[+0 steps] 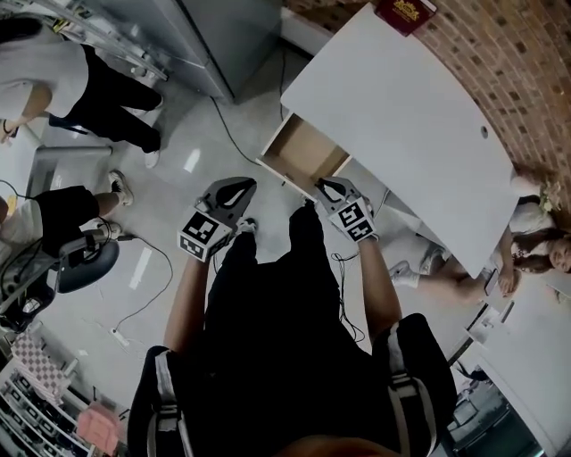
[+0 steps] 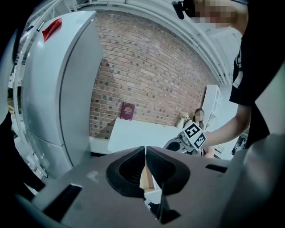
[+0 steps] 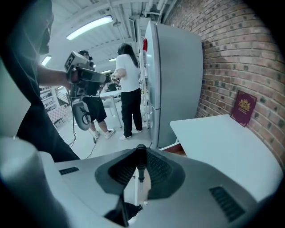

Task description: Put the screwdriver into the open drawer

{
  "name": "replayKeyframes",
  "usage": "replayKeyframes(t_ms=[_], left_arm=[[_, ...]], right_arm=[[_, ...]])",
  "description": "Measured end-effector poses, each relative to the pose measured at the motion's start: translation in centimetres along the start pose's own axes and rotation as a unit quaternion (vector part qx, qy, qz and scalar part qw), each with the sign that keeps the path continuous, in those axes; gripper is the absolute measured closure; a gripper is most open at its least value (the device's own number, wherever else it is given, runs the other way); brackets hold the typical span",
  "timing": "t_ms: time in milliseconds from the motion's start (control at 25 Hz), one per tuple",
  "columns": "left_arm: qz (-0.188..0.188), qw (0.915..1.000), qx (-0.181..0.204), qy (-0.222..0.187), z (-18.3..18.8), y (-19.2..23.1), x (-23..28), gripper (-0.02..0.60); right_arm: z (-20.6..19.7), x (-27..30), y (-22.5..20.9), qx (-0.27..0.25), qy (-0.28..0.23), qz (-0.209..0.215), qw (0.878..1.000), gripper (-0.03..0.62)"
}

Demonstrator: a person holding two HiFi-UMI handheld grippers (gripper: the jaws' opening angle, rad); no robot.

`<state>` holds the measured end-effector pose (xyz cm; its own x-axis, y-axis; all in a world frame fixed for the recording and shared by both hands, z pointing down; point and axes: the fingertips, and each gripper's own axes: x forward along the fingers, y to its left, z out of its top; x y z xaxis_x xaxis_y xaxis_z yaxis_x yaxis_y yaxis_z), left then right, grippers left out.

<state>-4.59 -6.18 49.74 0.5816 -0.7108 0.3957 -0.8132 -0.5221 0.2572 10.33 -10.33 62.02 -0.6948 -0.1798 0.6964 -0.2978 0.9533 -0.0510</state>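
My right gripper [image 1: 328, 187] is shut on the screwdriver [image 3: 140, 161]: its black handle sits between the ribbed pads and the thin shaft points down from them. It hangs just short of the open wooden drawer [image 1: 302, 153], which sticks out from under the white table [image 1: 401, 116]. A brown strip of the drawer [image 3: 173, 148] shows past the right jaws. My left gripper [image 1: 239, 187] is shut with nothing in it, level with the right one and to its left; its tips [image 2: 145, 149] meet.
A dark red book [image 1: 406, 11] leans on the brick wall at the table's far end. A grey cabinet [image 1: 183, 36] stands left of the drawer. People stand at the left [image 1: 98, 85] and one sits at the right [image 1: 526, 254]. Cables [image 1: 156, 286] trail over the floor.
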Motion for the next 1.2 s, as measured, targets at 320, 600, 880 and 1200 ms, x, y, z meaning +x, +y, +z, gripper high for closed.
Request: replayKeyframes(t_ms=[320, 600, 880, 1200], left_arm=[[0.023, 0.9989, -0.037, 0.016, -2.2, 0.2, 0.1, 0.558], [0.037, 0.997, -0.061, 0.032, -4.6, 0.9, 0.7, 0.558], [0.056, 0.9934, -0.092, 0.039, -7.1, 1.2, 0.2, 0.558], [0.066, 0.9875, -0.135, 0.047, -11.1, 1.2, 1.1, 0.558]], right_arm=[[-3.5, 3.5, -0.9, 0.0, 0.033, 0.036, 0.999, 0.477], [-5.9, 6.5, -1.8, -0.002, 0.054, 0.057, 0.997, 0.477], [-8.5, 10.6, -2.5, -0.005, 0.078, 0.076, 0.994, 0.477], [-12.6, 16.5, -2.7, -0.012, 0.095, 0.078, 0.992, 0.477]])
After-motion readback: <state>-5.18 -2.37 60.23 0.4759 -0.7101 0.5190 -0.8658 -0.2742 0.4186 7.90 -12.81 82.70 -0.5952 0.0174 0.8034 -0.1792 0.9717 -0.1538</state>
